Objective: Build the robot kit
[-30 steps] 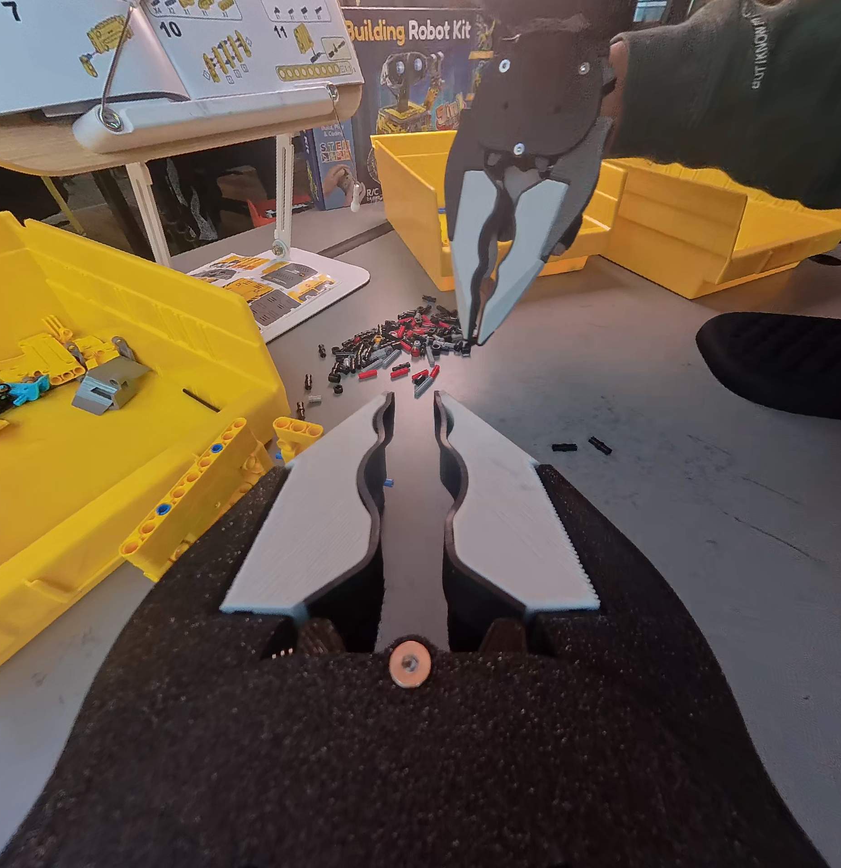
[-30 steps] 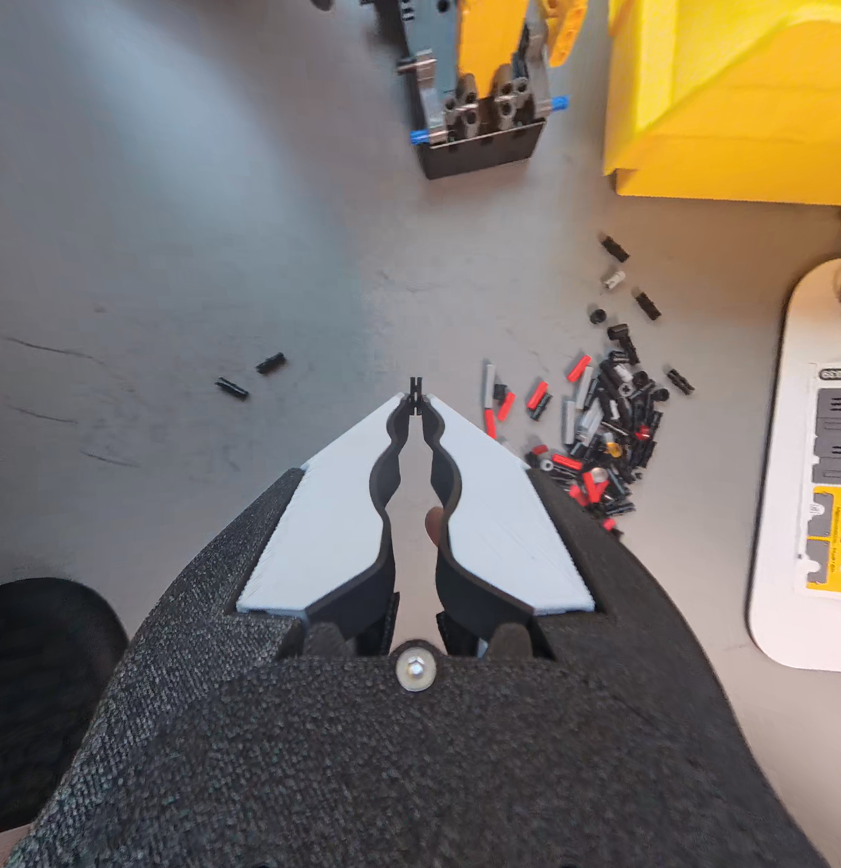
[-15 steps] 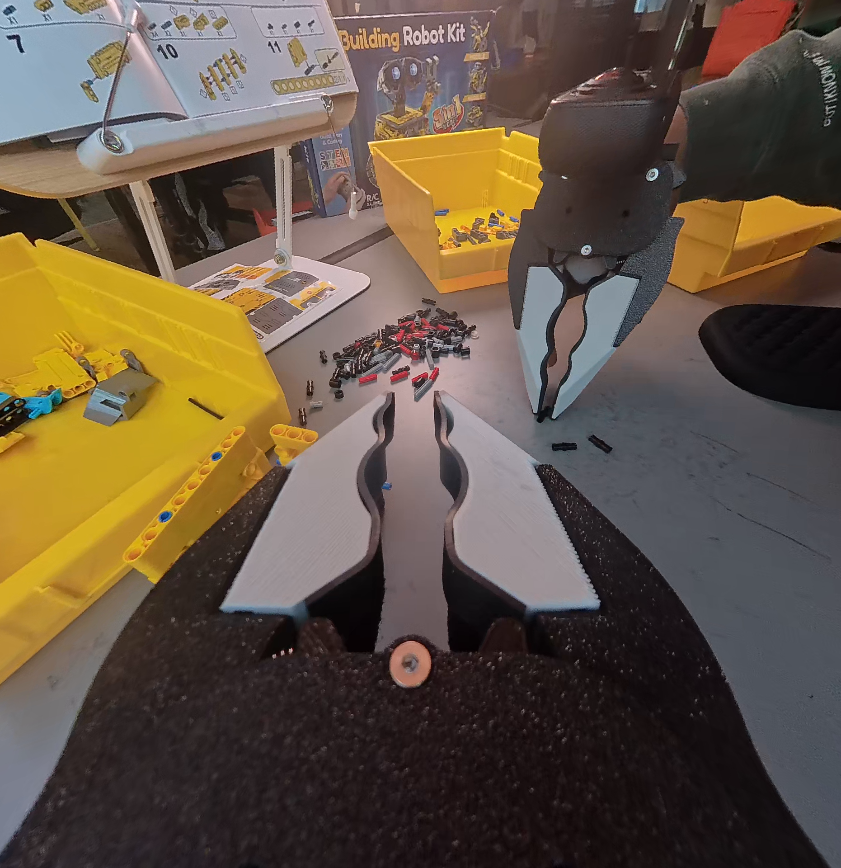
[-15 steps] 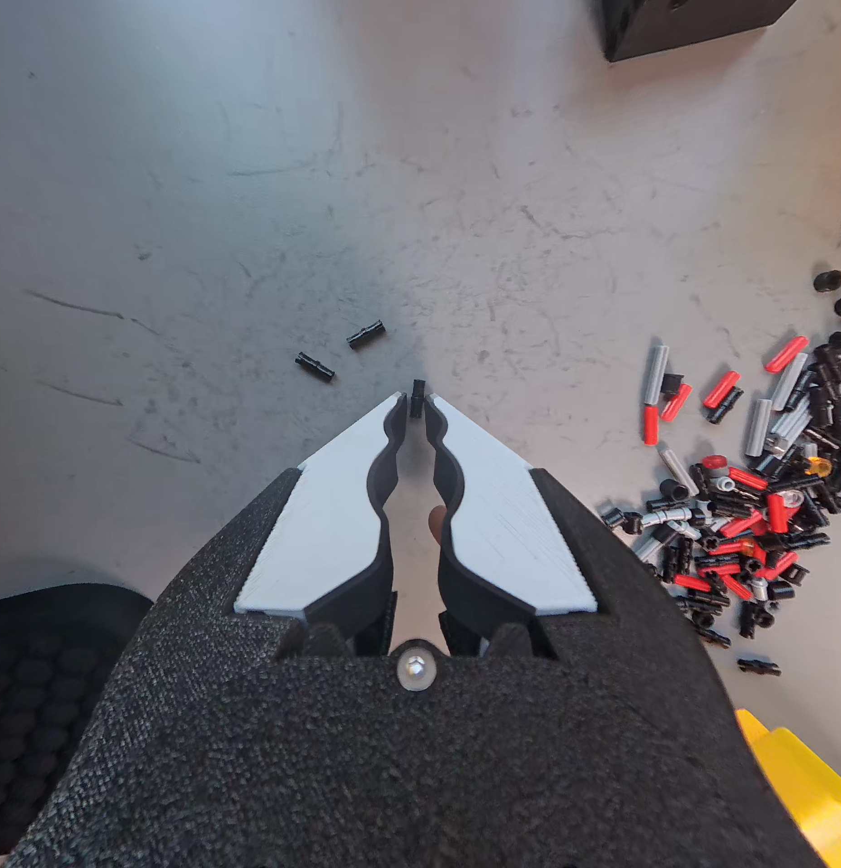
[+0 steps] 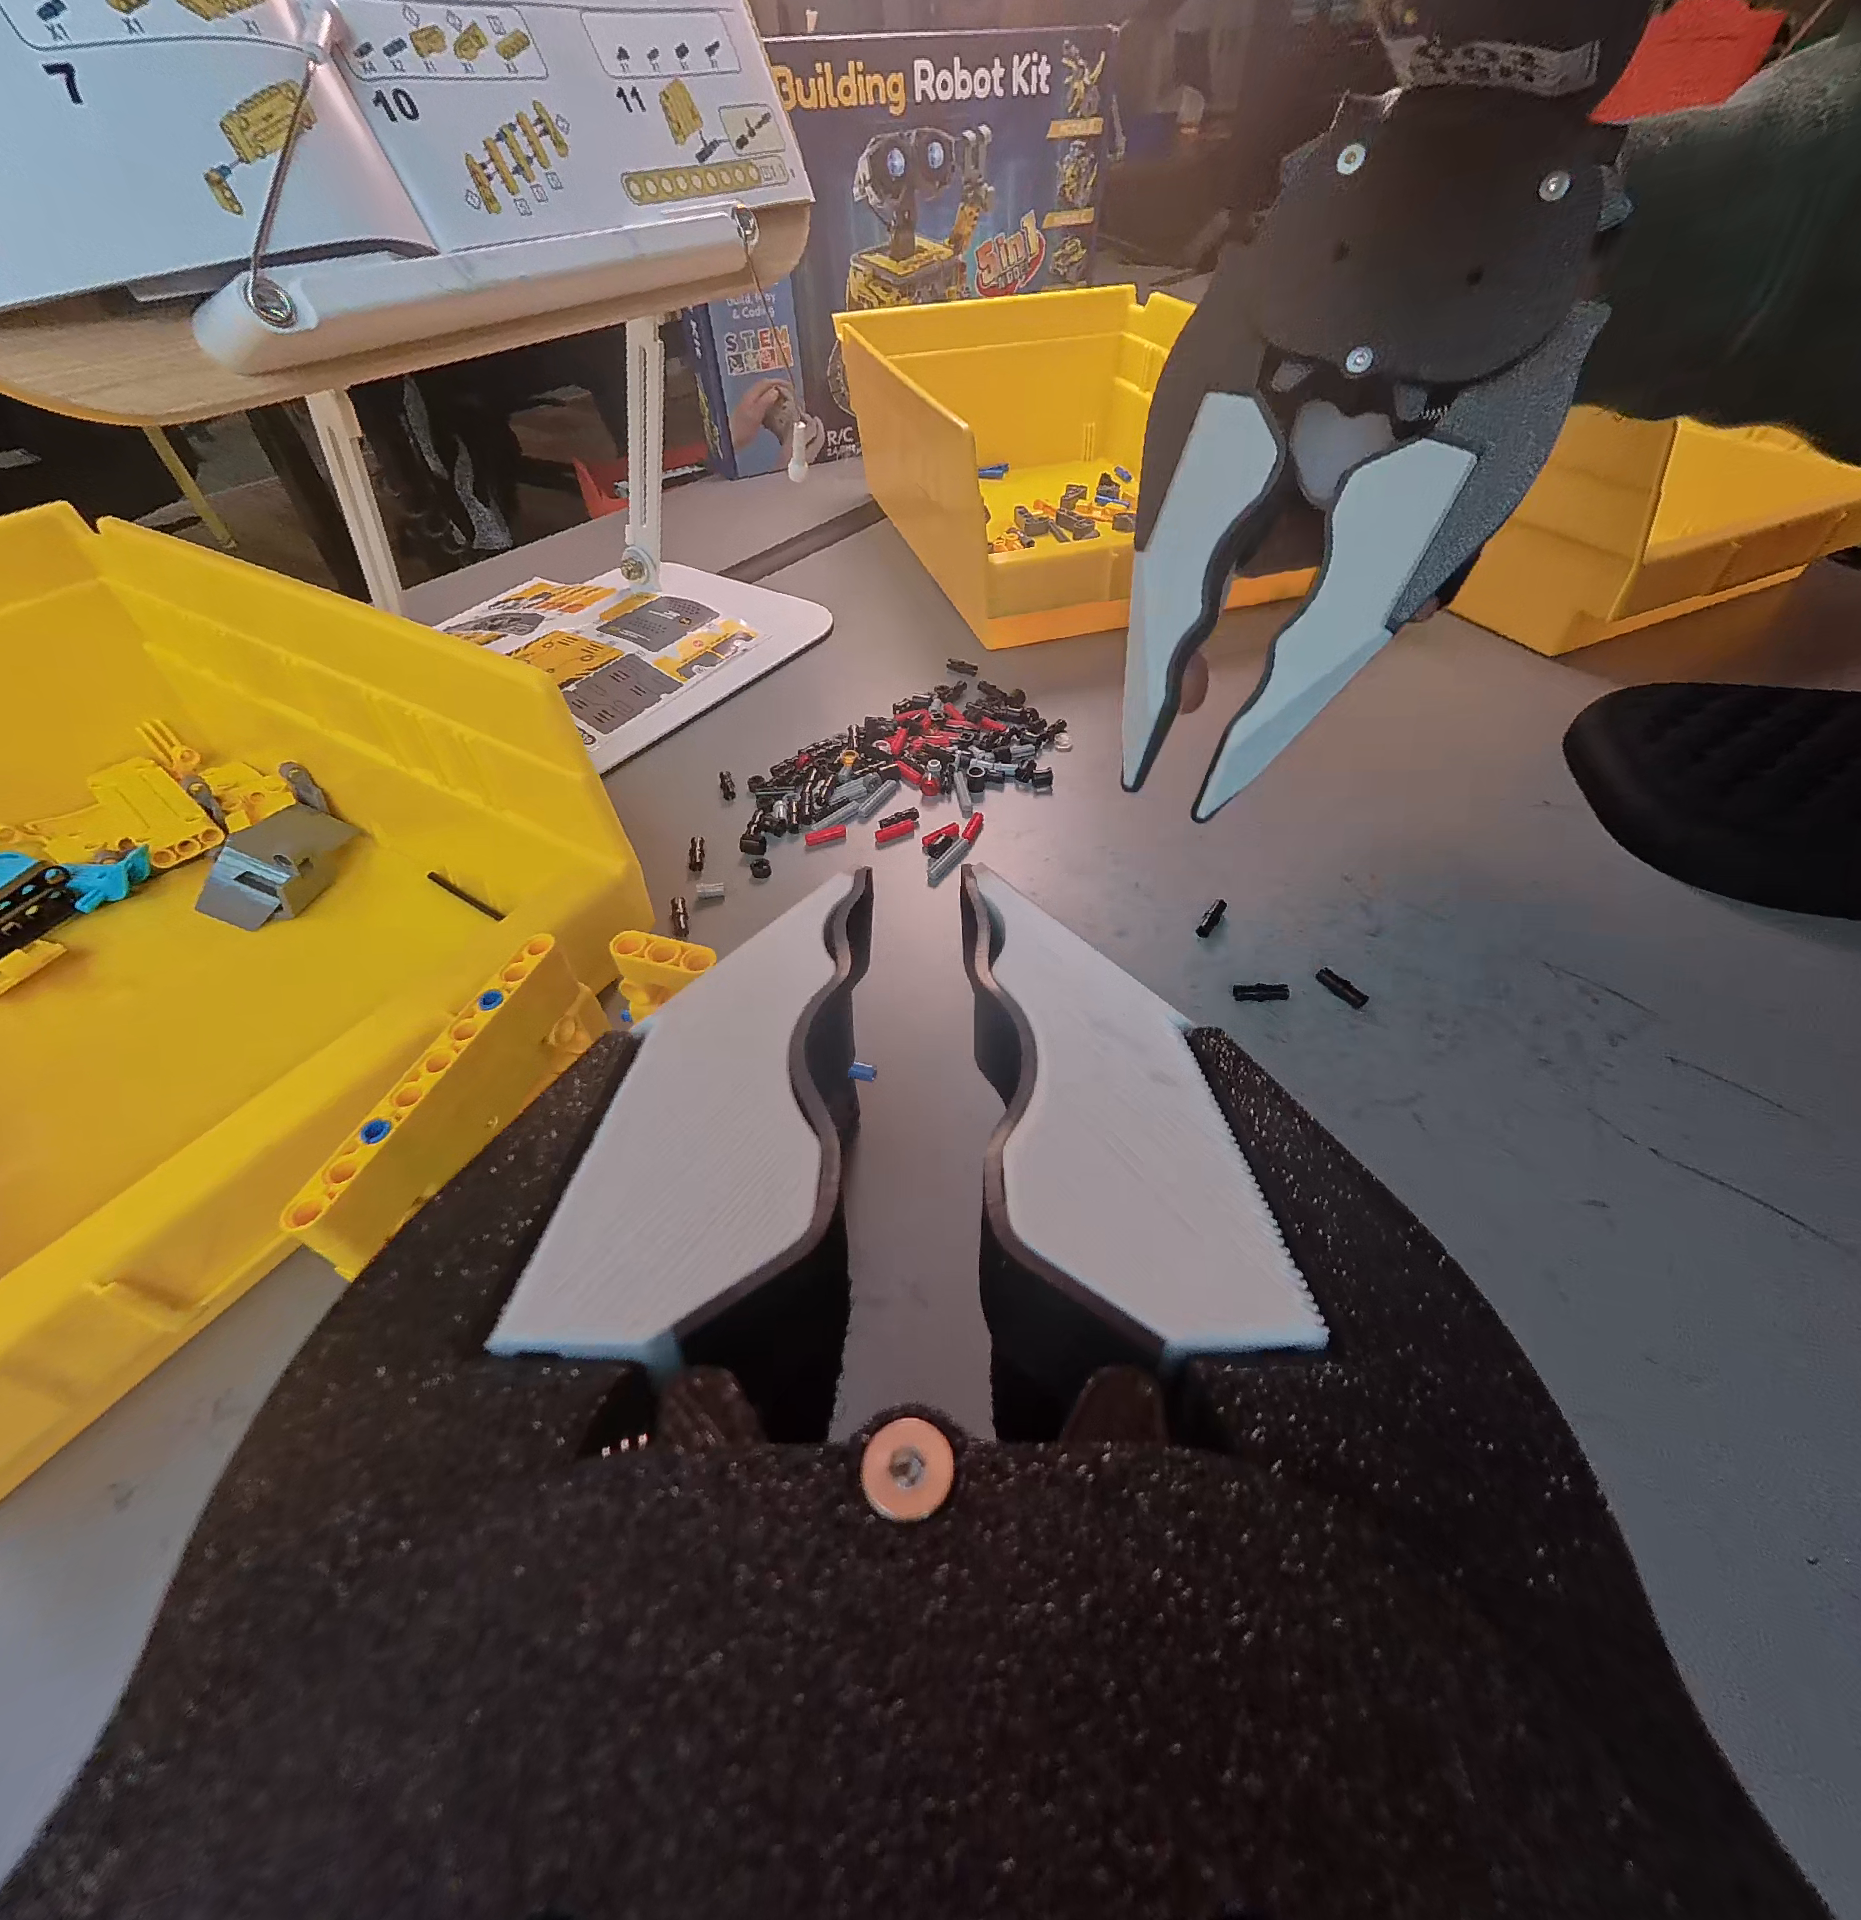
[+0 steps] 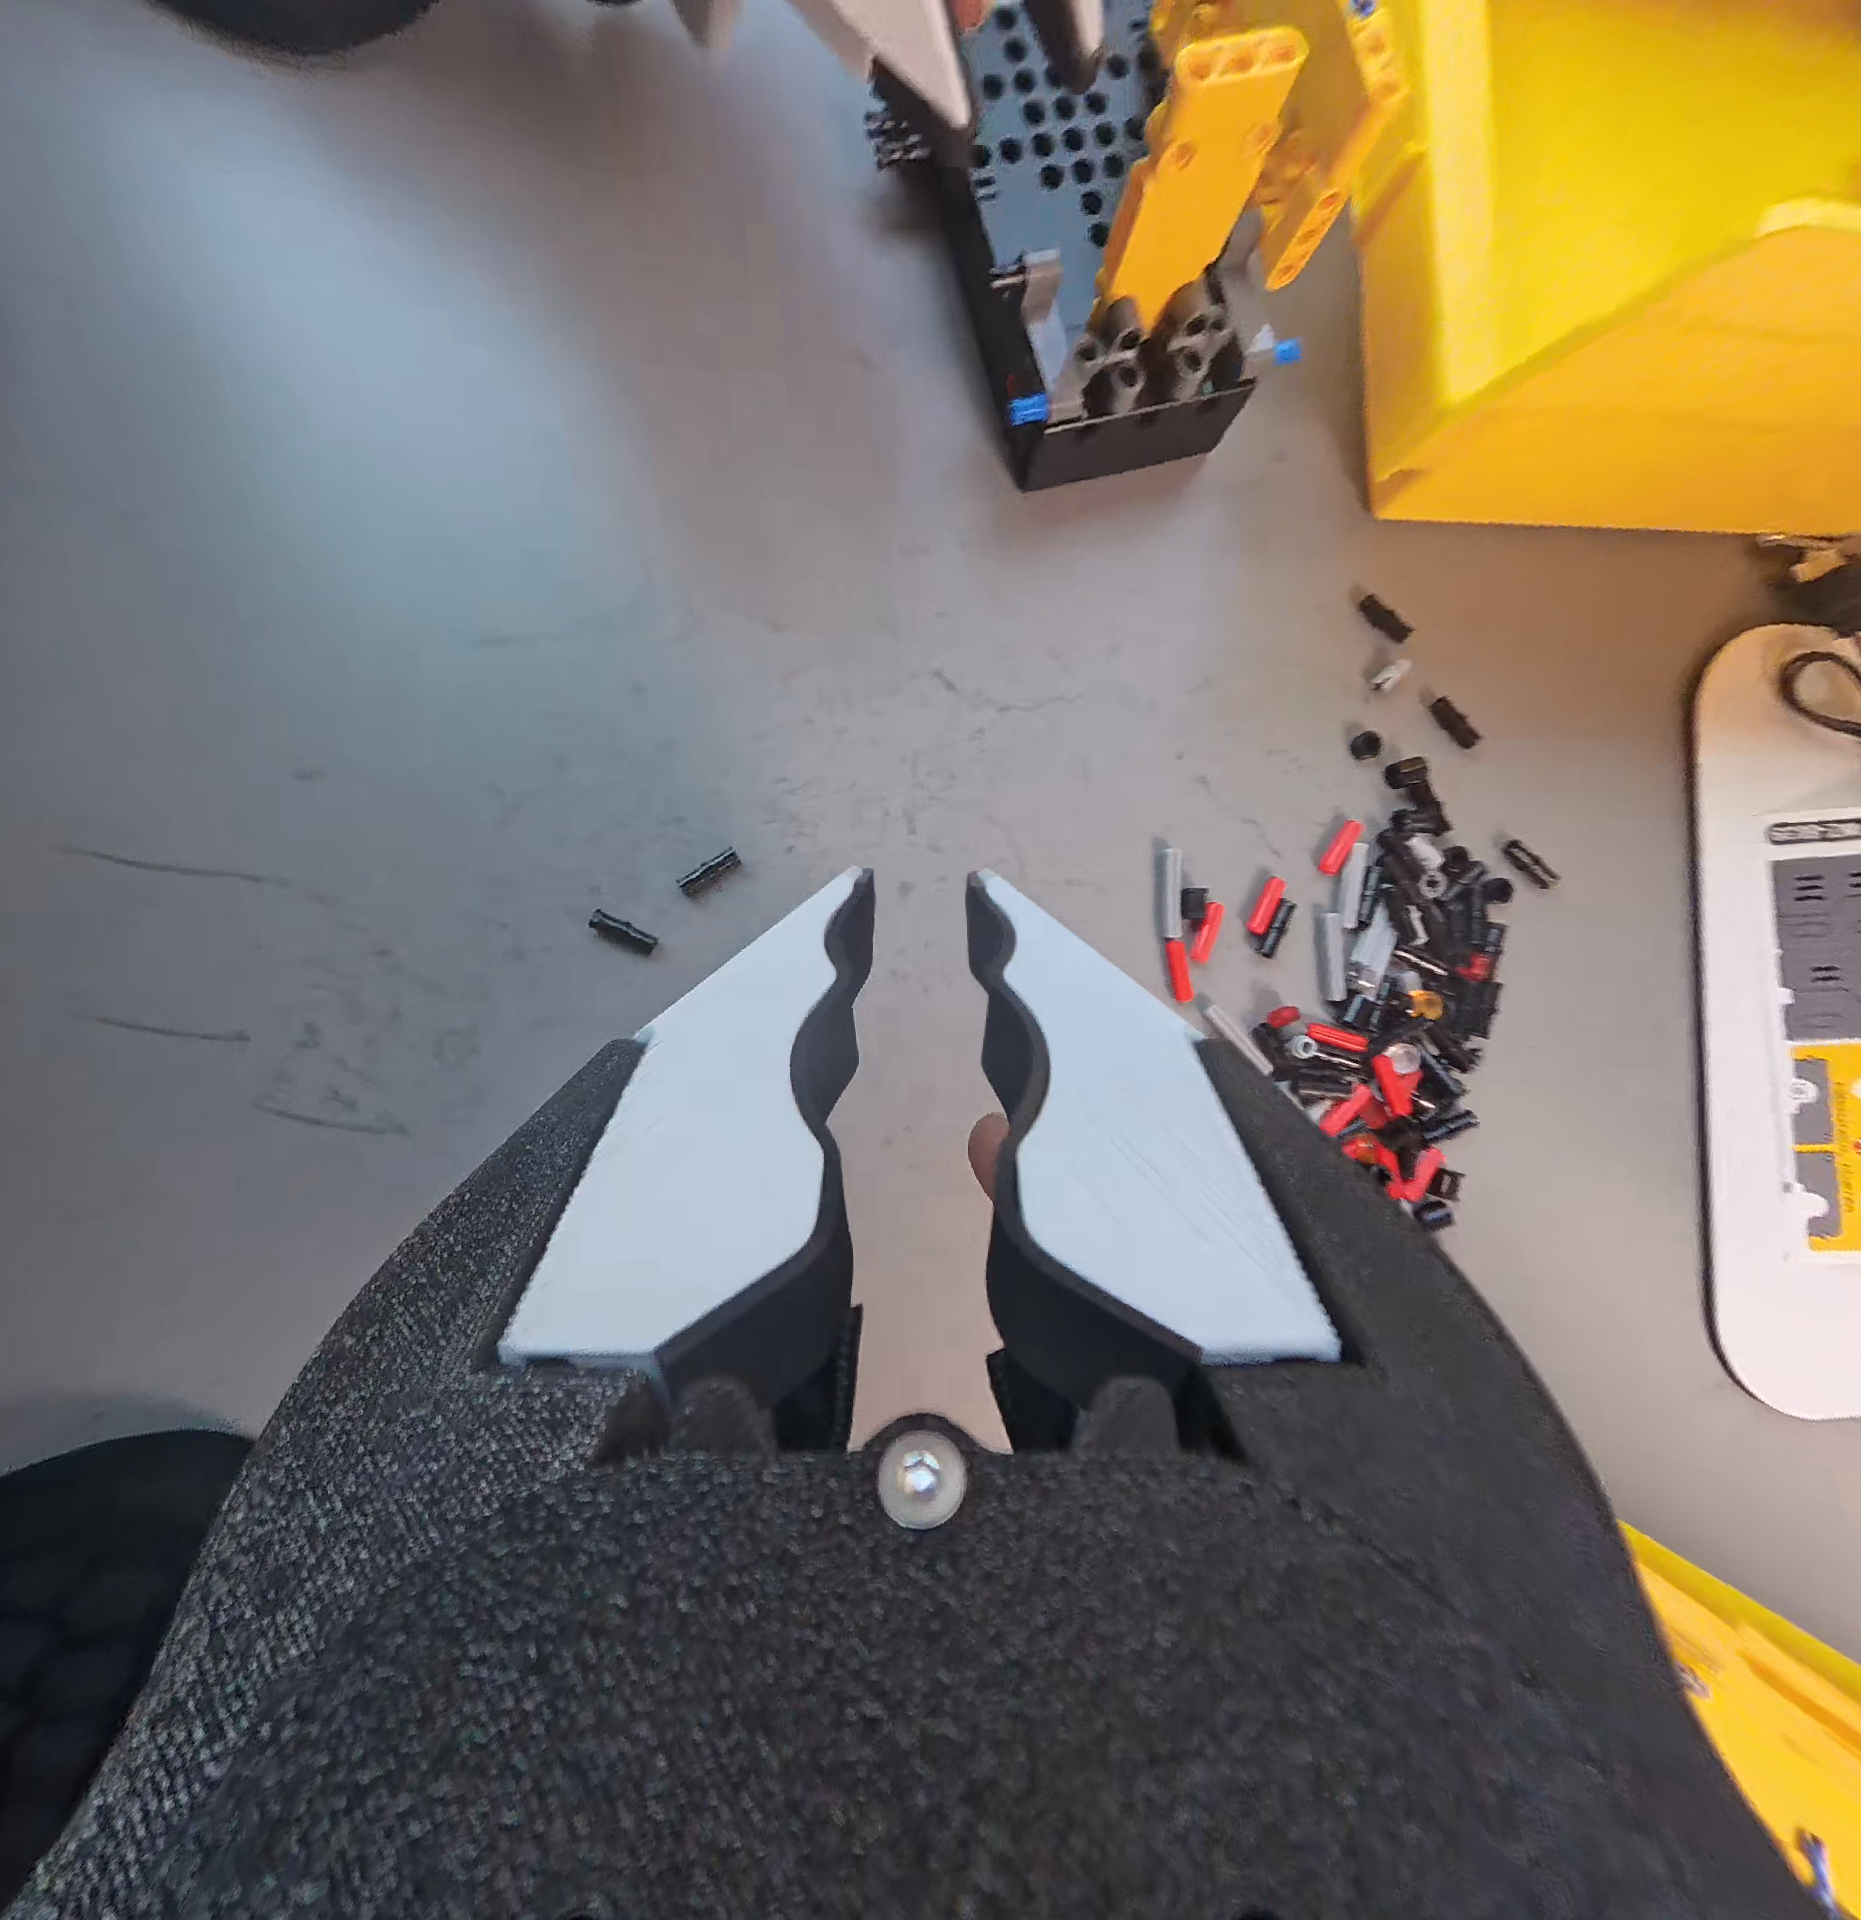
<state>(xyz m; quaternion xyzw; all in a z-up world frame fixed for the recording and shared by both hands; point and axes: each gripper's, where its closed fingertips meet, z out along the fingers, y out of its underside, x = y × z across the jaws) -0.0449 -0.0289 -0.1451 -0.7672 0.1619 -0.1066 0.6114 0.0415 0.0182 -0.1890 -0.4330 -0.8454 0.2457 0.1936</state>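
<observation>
Just left of the pin pile (image 6: 1404, 987), seen from my right wrist cam, two loose black pins (image 6: 664, 902) lie on the grey table (image 6: 490, 520), apart from each other and near the R fingertips. Left cam shows a third black pin (image 5: 1210, 916) by them; can't find it in the right cam, prob. hidden under the tool. Right gripper (image 6: 919, 883) hangs above the table between those pins and the pile, fingers a narrow gap apart, nothing in them. Beyond the pile from that cam sits a black-and-yellow block model (image 6: 1113, 312), w/ a blue peg at each lower corner. Left gripper (image 5: 913, 878) is over that model, jaws also narrowly parted and empty; whether it touches the model I can't tell. On the model's far side from the loose pins, a yellow bin (image 5: 282, 1039) holds yellow, grey and blue parts. On the pile's far side from the L tool, a second yellow bin (image 5: 1009, 416) has small parts too. Next to the pile is the white base (image 6: 1788, 1299) of a stand w/ an open instruction booklet (image 5: 386, 125). Black mat (image 5: 1736, 790) lies well apart from the pile, past the loose pins.
</observation>
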